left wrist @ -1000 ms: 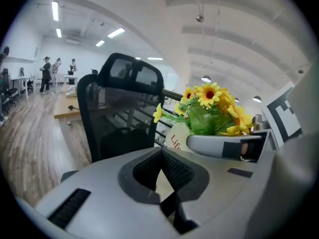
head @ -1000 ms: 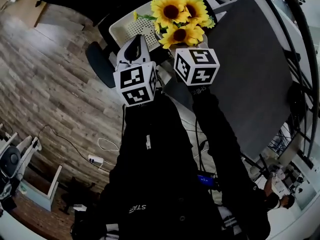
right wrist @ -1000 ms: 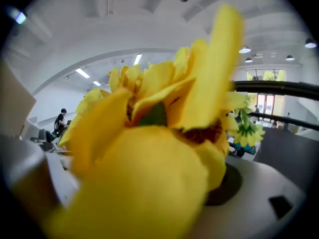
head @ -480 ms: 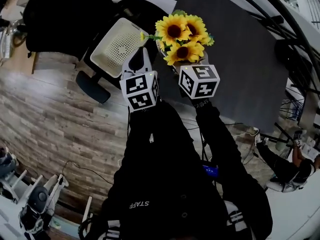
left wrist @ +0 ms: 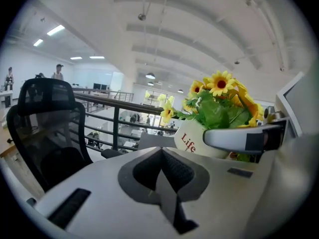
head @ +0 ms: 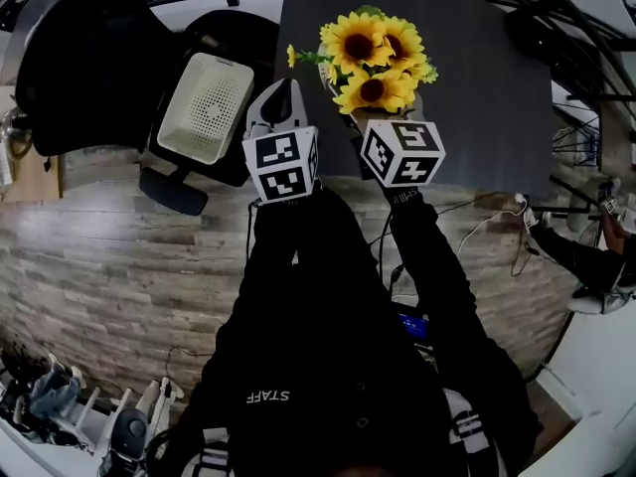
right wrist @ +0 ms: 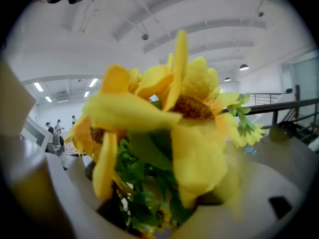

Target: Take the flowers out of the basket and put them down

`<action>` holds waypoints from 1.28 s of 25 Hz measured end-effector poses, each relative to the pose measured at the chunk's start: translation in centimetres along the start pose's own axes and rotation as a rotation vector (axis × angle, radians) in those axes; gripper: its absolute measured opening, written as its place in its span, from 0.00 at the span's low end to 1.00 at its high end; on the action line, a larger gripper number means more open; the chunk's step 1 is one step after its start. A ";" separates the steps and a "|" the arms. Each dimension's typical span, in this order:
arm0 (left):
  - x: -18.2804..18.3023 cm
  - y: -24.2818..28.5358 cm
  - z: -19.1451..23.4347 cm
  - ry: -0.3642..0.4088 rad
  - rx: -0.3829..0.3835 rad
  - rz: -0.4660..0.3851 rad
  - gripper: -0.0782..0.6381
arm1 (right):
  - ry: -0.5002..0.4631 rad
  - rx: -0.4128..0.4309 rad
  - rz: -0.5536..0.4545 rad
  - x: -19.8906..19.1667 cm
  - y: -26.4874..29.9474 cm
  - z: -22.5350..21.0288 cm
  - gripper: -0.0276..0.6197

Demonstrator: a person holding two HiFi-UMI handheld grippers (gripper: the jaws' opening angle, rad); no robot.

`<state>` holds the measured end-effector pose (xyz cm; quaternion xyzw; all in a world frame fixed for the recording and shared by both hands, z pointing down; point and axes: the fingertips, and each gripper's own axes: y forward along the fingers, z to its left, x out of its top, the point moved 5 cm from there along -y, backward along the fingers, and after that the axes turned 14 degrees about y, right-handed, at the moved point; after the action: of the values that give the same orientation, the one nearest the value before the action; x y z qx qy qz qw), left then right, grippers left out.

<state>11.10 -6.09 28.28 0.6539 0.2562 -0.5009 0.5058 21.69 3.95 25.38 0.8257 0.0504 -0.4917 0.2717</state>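
The right gripper (head: 370,109), clamped on the flowers (head: 374,56), holds them above the dark table (head: 482,87), probably to set them down; the left gripper (head: 285,91) is closed and empty.

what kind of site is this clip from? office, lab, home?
Most likely an open-plan office on an upper level: a mesh office chair, a metal railing overlooking more workspace, strip ceiling lights, and a dark table on wood-look flooring.
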 end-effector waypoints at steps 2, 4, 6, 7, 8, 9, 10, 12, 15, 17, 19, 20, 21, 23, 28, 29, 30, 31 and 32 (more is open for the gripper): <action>0.6 0.4 -1.5 0.028 -0.037 -0.007 0.11 | 0.012 -0.033 -0.035 0.5 -1.4 -1.3 0.77; 0.8 0.7 -3.2 0.049 -0.072 -0.008 0.11 | 0.018 -0.063 -0.063 0.7 -3.0 -2.7 0.77; 1.0 1.3 -4.7 0.067 -0.100 -0.008 0.11 | 0.015 -0.084 -0.091 1.0 -4.2 -3.9 0.77; 1.1 1.8 -5.5 0.075 -0.112 -0.010 0.11 | 0.012 -0.093 -0.105 1.2 -4.7 -4.6 0.76; 1.3 2.3 -6.3 0.084 -0.123 -0.012 0.11 | 0.010 -0.100 -0.115 1.4 -5.0 -5.3 0.76; 1.4 2.8 -7.1 0.091 -0.132 -0.014 0.11 | 0.010 -0.107 -0.121 1.5 -5.3 -6.1 0.76; 1.4 3.4 -7.8 0.098 -0.139 -0.014 0.11 | 0.012 -0.113 -0.120 1.4 -5.5 -6.9 0.76; 1.2 4.4 -9.2 0.109 -0.145 -0.005 0.11 | 0.022 -0.124 -0.113 1.0 -6.0 -8.7 0.76; 0.5 5.5 -11.1 0.128 -0.144 0.020 0.11 | 0.032 -0.135 -0.103 0.0 -6.8 -11.3 0.75; 0.0 5.8 -12.2 0.143 -0.143 0.040 0.11 | 0.034 -0.140 -0.095 -0.6 -7.4 -12.6 0.75; -0.4 6.5 -13.1 0.150 -0.145 0.055 0.11 | 0.027 -0.144 -0.089 -0.9 -7.4 -13.6 0.75; -0.5 6.9 -13.6 0.153 -0.145 0.060 0.11 | 0.021 -0.143 -0.086 -1.0 -7.3 -14.1 0.75; -0.7 7.3 -14.0 0.155 -0.145 0.065 0.11 | 0.018 -0.142 -0.084 -1.1 -7.2 -14.6 0.75; -1.3 7.8 -14.9 0.162 -0.146 0.079 0.11 | 0.019 -0.140 -0.076 -1.8 -7.3 -15.4 0.75; -3.2 8.7 -16.1 0.171 -0.140 0.117 0.11 | 0.016 -0.144 -0.046 -3.9 -7.2 -17.1 0.73; -3.7 8.9 -16.2 0.173 -0.138 0.127 0.11 | 0.019 -0.148 -0.033 -4.7 -6.9 -17.6 0.72; -4.2 9.1 -16.3 0.174 -0.136 0.137 0.11 | 0.027 -0.152 -0.014 -5.8 -6.5 -18.3 0.72; -4.8 9.3 -16.4 0.177 -0.132 0.150 0.11 | 0.039 -0.158 0.010 -7.1 -6.0 -19.0 0.72; -5.4 9.4 -16.4 0.178 -0.128 0.163 0.11 | 0.051 -0.164 0.041 -8.6 -5.4 -19.7 0.72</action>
<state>23.53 6.56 36.83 0.6808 0.2777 -0.3808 0.5607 30.90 19.96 37.68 0.8140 0.0806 -0.4590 0.3468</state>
